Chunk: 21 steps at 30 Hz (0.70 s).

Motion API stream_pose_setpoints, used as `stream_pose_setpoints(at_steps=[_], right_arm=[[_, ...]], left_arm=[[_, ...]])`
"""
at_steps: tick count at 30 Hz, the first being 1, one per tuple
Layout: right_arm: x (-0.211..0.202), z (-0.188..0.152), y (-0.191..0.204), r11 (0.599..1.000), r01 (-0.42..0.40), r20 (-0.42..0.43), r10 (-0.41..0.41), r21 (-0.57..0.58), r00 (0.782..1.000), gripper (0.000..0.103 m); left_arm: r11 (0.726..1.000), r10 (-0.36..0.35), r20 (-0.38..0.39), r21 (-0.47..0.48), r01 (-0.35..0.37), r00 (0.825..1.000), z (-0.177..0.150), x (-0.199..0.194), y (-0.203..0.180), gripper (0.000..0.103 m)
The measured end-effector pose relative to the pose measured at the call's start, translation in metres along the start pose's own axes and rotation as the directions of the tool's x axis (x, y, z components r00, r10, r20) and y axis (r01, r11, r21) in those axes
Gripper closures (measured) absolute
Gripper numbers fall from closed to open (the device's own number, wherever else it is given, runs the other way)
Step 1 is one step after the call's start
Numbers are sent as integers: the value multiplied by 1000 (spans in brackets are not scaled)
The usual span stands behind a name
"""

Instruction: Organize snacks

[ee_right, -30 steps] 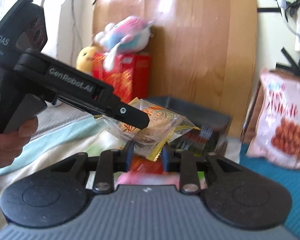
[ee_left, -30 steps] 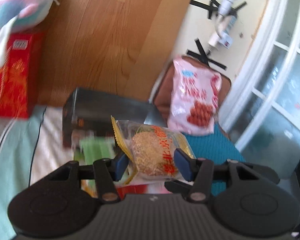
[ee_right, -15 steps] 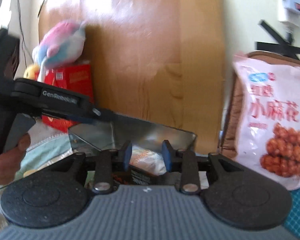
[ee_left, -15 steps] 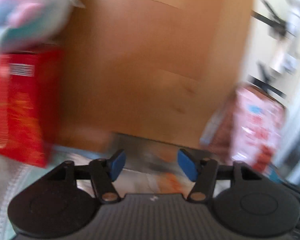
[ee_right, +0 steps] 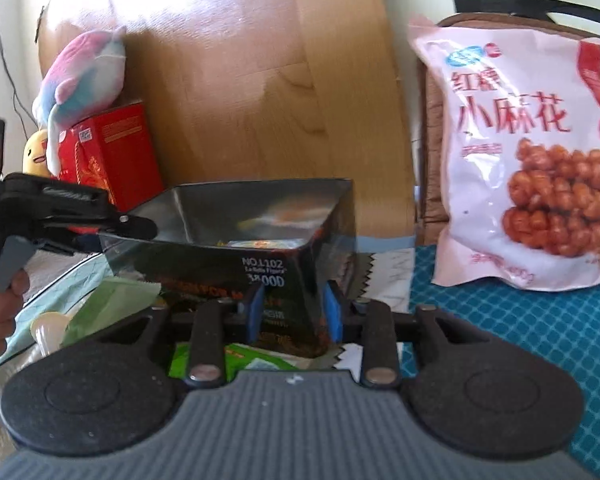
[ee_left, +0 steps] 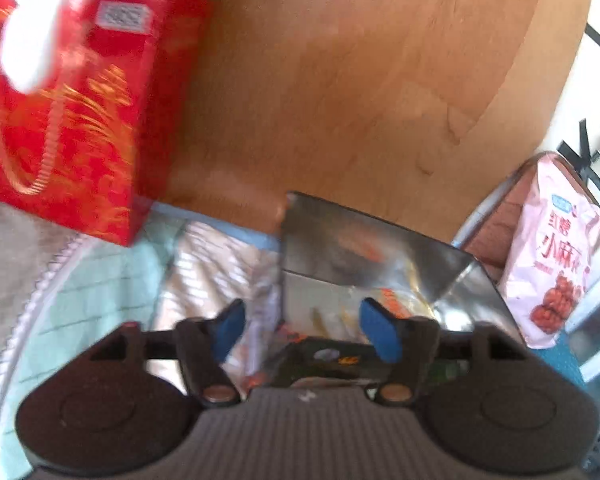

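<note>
Wooden headboard (ee_right: 236,92) and pale bedding back the scene. Left gripper (ee_left: 306,330) has just been opening, blue pads apart with nothing between them, above the dark open-topped foil-lined cardboard box (ee_right: 260,236). Right gripper (ee_right: 294,308) pads stand either side of the box's near corner; contact cannot be judged. A clear-wrapped sesame cake (ee_left: 396,304) lies inside. The box looks light and crushable: hold its rim. A pink bag of fried twists (ee_right: 528,152) leans nearby
</note>
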State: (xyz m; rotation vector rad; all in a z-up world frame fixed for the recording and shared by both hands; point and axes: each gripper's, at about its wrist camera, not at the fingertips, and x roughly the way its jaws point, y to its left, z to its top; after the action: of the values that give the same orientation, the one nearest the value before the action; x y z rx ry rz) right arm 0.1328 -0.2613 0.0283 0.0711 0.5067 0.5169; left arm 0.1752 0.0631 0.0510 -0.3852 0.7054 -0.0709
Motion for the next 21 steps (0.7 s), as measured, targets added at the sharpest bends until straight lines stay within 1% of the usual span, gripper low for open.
stream_pose_setpoints(at_steps=[1, 2, 3, 5, 6, 7, 8, 9, 10, 11, 12, 13, 14, 15, 18, 19, 21], right_arm=[[-6, -1, 1, 1000, -6, 7, 6, 8, 1000, 67], [-14, -2, 3, 1000, -9, 18, 8, 15, 1000, 65], [-20, -5, 5, 1000, -15, 23, 15, 18, 1000, 62], [-25, -12, 5, 999, -30, 12, 30, 33, 999, 60], [-25, -15, 5, 998, -41, -8, 42, 49, 999, 60], [-20, -18, 4, 996, -55, -37, 58, 70, 998, 60], [-13, -20, 4, 994, -66, -70, 73, 91, 995, 60], [-6, -22, 5, 991, -72, -98, 83, 109, 992, 60], [-1, -25, 7, 989, -85, -121, 99, 120, 988, 60], [2, -27, 10, 986, -102, -130, 119, 136, 984, 60], [1, -27, 15, 985, -102, -129, 120, 138, 984, 60], [-1, -27, 20, 986, -107, -136, 125, 129, 983, 60], [-5, -27, 26, 987, -111, -142, 127, 118, 982, 60], [-9, -29, 31, 988, -114, -148, 129, 106, 981, 60], [-24, -39, 42, 990, -124, -166, 132, 60, 977, 60], [-30, -44, 47, 989, -145, -179, 150, 42, 972, 60], [-47, -57, 57, 988, -155, -177, 153, 7, 972, 61]], left_arm=[[1000, 15, 32, -8, -15, 999, -2, -11, 3, 26], [1000, 15, 49, -16, -14, 999, -1, -17, 4, 25], [1000, 3, 63, -28, -2, 998, -2, -27, 9, 25], [998, -35, 71, -39, 38, 997, -10, -40, 12, 22], [998, -47, 58, -30, 48, 997, -17, -42, 9, 21], [999, -52, 29, -8, 52, 998, -23, -38, 4, 21], [999, -50, 0, 18, 50, 999, -30, -33, -1, 22], [998, -38, -34, 45, 39, 999, -39, -26, -8, 25], [998, -29, -69, 60, 33, 997, -46, -18, -12, 25], [996, -53, -79, 65, 58, 995, -54, -13, -13, 24], [995, -65, -71, 70, 70, 995, -60, -15, -15, 26], [993, -77, -81, 83, 84, 994, -63, -18, -18, 31], [989, -96, -94, 99, 106, 991, -66, -22, -22, 39], [987, -102, -104, 115, 114, 989, -71, -26, -26, 39], [977, -89, -108, 184, 108, 990, -97, -43, -35, 39], [972, -91, -102, 208, 111, 991, -107, -50, -38, 38], [958, -98, -95, 261, 119, 991, -124, -69, -43, 40]])
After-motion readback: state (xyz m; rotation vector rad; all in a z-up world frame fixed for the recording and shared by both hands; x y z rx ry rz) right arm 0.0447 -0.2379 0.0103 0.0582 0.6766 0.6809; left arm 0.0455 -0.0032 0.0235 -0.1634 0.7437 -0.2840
